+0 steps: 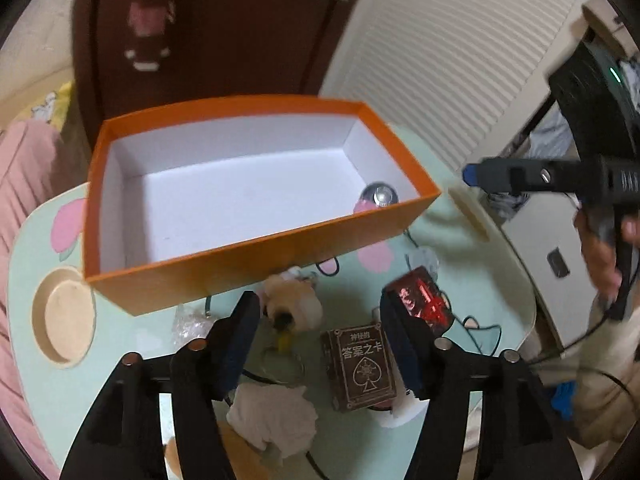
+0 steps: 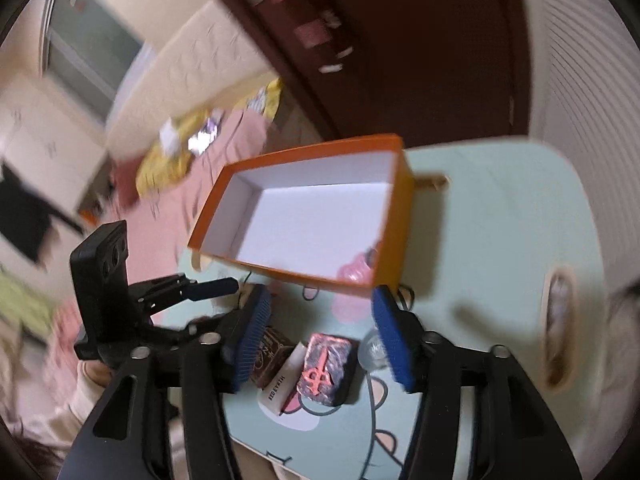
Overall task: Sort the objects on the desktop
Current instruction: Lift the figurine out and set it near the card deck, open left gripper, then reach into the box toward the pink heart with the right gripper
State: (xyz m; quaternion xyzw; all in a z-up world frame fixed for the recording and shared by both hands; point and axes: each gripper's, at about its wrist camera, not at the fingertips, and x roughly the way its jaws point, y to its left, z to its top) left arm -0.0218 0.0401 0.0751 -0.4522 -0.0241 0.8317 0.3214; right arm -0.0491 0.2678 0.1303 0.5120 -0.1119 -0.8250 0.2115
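Observation:
An orange box (image 1: 224, 268) with a white inside stands on the mint-green table (image 1: 460, 236). A small round silver and pink object (image 1: 378, 198) lies in its right corner. In front of it lie a cream plush keychain (image 1: 294, 308), a brown card deck (image 1: 360, 364), a red-foil card box (image 1: 424, 300) and a crumpled white cloth (image 1: 272, 412). My left gripper (image 1: 320, 336) hangs open over the plush and the deck, gripping nothing. My right gripper (image 2: 320, 336) is open above the red-foil box (image 2: 326, 372) and the brown deck (image 2: 272, 356), with nothing held.
A round cup recess (image 1: 64, 316) is sunk into the table's left corner and a slot (image 1: 468, 212) lies at the right. Thin cords (image 1: 484, 332) and clear plastic (image 2: 372, 350) lie among the items. A white slatted panel (image 1: 460, 60) and a dark door (image 1: 208, 32) stand behind.

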